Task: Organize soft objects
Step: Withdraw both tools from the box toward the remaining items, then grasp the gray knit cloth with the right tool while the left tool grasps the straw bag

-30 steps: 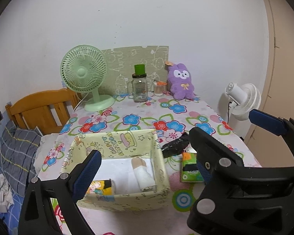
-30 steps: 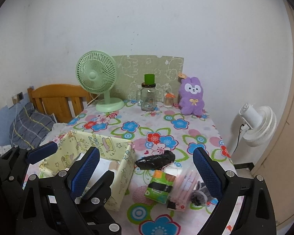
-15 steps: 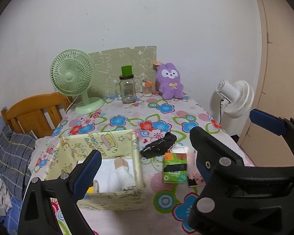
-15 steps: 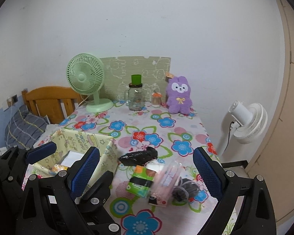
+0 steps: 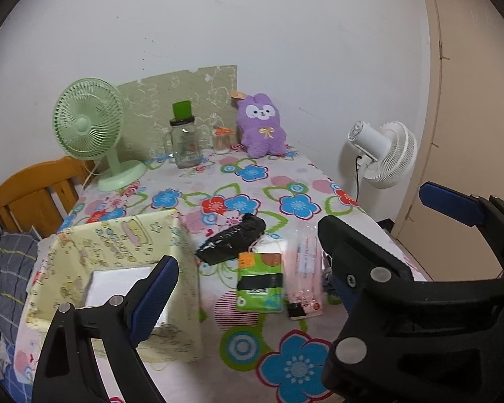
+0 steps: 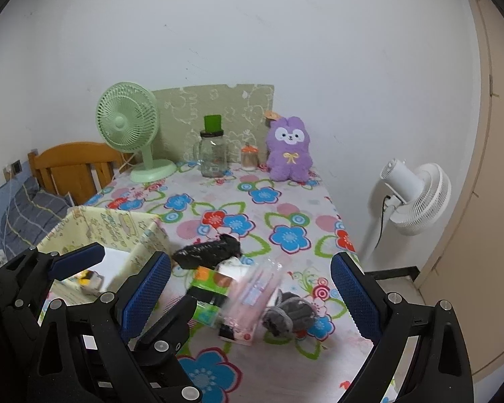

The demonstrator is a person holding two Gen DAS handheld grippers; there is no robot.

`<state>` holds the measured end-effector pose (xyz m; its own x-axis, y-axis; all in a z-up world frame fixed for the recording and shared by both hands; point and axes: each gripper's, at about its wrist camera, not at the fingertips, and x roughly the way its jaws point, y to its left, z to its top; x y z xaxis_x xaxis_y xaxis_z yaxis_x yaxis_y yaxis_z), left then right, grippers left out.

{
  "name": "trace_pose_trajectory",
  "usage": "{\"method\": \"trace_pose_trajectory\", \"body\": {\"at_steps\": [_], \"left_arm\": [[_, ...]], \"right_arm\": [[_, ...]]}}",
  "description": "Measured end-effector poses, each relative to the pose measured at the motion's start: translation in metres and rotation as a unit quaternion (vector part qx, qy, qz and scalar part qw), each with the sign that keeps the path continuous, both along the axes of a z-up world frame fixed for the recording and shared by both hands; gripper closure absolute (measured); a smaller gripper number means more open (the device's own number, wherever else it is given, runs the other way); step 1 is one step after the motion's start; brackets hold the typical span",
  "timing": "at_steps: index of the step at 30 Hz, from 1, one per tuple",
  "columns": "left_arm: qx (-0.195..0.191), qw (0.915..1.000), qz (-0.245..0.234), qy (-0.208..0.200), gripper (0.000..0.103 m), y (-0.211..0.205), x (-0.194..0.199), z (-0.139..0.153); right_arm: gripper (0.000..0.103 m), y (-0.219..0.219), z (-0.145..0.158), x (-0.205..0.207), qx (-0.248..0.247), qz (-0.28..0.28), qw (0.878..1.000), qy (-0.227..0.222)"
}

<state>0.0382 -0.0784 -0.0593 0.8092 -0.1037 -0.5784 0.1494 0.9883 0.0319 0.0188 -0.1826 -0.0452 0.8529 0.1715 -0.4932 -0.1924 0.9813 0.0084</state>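
Soft pile sits just ahead of right hand-held gripper point(image 6: 248, 288), between its wide-open fingers; nothing held.
Left hand-held gripper point(image 5: 245, 265) also wide, empty, over fabric bin point(image 5: 124, 235) on bench point(image 6: 285, 208). Right is nearer. Count: 1 grey sock bundle point(image 6: 290, 315), 1 black bundle point(image 6: 208, 253) long axis left-right, 1 green tissue pack point(image 6: 208, 288), 1 pink pack point(image 6: 252, 299) lying fore-aft, 1 purple plush point(image 6: 288, 149) well apart at back.
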Motion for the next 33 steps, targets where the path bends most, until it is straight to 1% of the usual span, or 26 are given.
{"method": "trace_pose_trajectory", "body": {"at_steps": [2, 13, 15, 16, 18, 24, 30, 32, 33], "left_arm": [[-0.002, 1.0, -0.005, 0.008, 0.012, -0.004, 0.004, -0.005], [0.005, 0.9992, -0.017, 0.035, 0.014, -0.023, 0.022, -0.028], [0.012, 0.9991, -0.016, 0.037, 0.016, -0.028, 0.025, -0.033], [0.02, 0.9991, -0.016, 0.035, 0.019, -0.03, 0.026, -0.036], [0.03, 0.9988, -0.018, 0.034, 0.019, -0.035, 0.027, -0.041], [0.03, 0.9977, -0.02, 0.057, 0.02, -0.041, 0.039, -0.054], [0.035, 0.9964, -0.018, 0.075, 0.024, -0.044, 0.045, -0.065], [0.035, 0.9959, -0.014, 0.082, 0.029, -0.044, 0.047, -0.069], [0.035, 0.9957, -0.013, 0.085, 0.03, -0.044, 0.048, -0.07]], "right_arm": [[0.005, -0.004, -0.005, 0.003, -0.002, -0.005, 1.0, 0.004], [0.006, -0.027, -0.031, 0.023, 0.007, -0.02, 0.999, 0.036], [0.006, -0.031, -0.037, 0.027, 0.008, -0.024, 0.999, 0.044], [0.006, -0.033, -0.041, 0.028, 0.008, -0.026, 0.998, 0.048], [0.006, -0.036, -0.047, 0.032, 0.009, -0.028, 0.998, 0.055], [0.009, -0.042, -0.065, 0.044, 0.008, -0.036, 0.996, 0.077], [0.009, -0.047, -0.077, 0.053, 0.006, -0.041, 0.995, 0.092], [0.009, -0.047, -0.081, 0.055, 0.006, -0.042, 0.994, 0.097], [0.01, -0.048, -0.083, 0.056, 0.008, -0.042, 0.994, 0.1]]}}
